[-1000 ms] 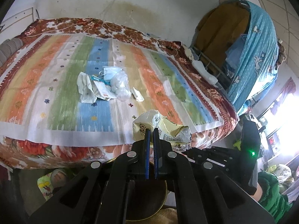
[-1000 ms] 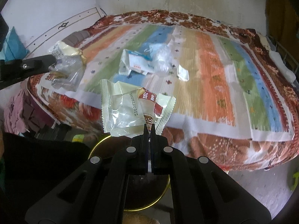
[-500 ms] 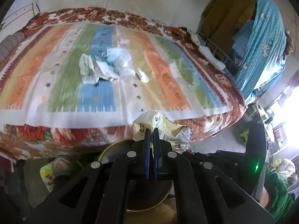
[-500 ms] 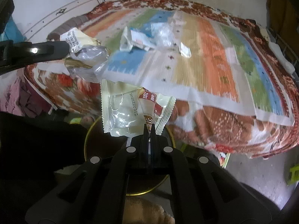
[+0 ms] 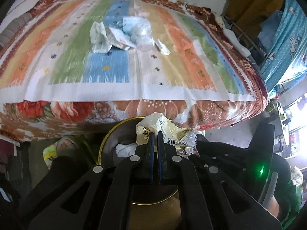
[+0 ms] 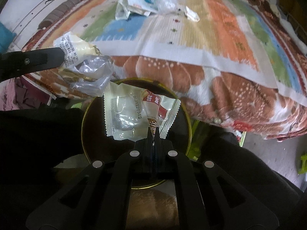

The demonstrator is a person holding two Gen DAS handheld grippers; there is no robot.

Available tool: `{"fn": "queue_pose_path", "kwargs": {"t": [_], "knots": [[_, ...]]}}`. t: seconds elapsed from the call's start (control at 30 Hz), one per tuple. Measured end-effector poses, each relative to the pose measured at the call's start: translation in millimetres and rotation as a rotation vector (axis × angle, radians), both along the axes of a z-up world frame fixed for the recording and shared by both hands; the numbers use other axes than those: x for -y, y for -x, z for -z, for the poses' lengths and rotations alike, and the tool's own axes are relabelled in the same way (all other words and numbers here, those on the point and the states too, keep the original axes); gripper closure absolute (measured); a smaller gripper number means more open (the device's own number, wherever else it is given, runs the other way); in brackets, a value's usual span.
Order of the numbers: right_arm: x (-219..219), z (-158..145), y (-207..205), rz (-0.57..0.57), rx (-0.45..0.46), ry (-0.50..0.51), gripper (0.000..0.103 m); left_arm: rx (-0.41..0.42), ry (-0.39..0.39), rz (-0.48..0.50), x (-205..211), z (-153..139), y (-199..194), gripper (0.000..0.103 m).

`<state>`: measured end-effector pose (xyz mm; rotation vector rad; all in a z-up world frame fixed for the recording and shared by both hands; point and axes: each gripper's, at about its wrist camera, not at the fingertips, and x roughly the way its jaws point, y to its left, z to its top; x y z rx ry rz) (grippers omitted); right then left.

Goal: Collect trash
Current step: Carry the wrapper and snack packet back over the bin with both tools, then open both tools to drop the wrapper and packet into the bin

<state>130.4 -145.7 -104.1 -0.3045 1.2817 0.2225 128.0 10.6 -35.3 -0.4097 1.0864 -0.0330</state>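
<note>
My left gripper (image 5: 154, 134) is shut on a crumpled cream and clear wrapper (image 5: 168, 130), held over the gold-rimmed round bin (image 5: 107, 140). The same wrapper (image 6: 84, 57) shows at the left of the right wrist view, in the left gripper's fingers (image 6: 48, 59). My right gripper (image 6: 153, 132) is shut on a flat clear and white snack wrapper with red print (image 6: 134, 115), held above the bin (image 6: 189, 128). A pile of more wrappers and plastic (image 5: 124, 36) lies on the striped blanket; it also shows in the right wrist view (image 6: 149, 5).
The bed with the striped blanket (image 5: 172, 72) and floral cover (image 6: 230, 88) stands right behind the bin. A blue curtain (image 5: 284, 44) hangs at the right. A slippered foot (image 5: 61, 145) is on the floor left of the bin. White scrap (image 5: 124, 149) lies inside the bin.
Both grippers have pulled back from the bed and dropped lower, carrying their wrappers to above the bin. The bin now fills more of both views.
</note>
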Motion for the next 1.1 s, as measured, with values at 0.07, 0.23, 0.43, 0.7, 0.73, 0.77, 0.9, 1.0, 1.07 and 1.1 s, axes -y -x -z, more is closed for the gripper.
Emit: {"fn": "queue_pose_path", "kwargs": {"t": [0.07,0.23,0.43,0.7,0.73,0.77,0.9,1.0,1.07,1.1], "knots": [[0.4,5.8,-2.1,0.012,-0.023,-0.003,0.102,-0.026,0.007,-0.003,-0.3,6.4,-3.0,0.1],[-1.1,20.8,-4.2,0.027,-0.056,0.027,0.102,-0.089,-0.016,-0.009,3.8,24.4,-9.9,0.1],[-2.9,34.4,-6.1,0.025,-0.085,0.058,0.102,-0.153,-0.016,-0.011,6.7,44.9,-17.6,0.1],[3.6,41.0,-11.8,0.066,-0.114,0.037,0.1,-0.201,0.0,-0.022,10.5,61.7,-23.2,0.1],[4.0,40.5,-12.3,0.069,-0.112,0.036,0.098,-0.201,0.012,-0.027,9.1,61.6,-23.3,0.1],[4.8,38.9,-12.9,0.074,-0.107,0.029,0.094,-0.201,0.026,-0.036,6.9,62.0,-23.3,0.099],[7.3,32.0,-15.0,0.087,-0.085,0.002,0.072,-0.198,0.086,-0.074,-3.6,61.1,-22.3,0.073],[10.2,26.1,-16.3,0.103,-0.065,-0.018,0.064,-0.17,0.089,-0.095,-9.8,54.7,-22.3,0.062],[10.9,22.8,-18.5,0.108,-0.057,-0.033,0.062,-0.142,0.02,-0.102,-10.5,47.4,-25.2,0.057],[11.6,20.3,-20.5,0.114,-0.051,-0.042,0.06,-0.132,0.012,-0.105,-12.5,44.5,-26.9,0.057]]}}
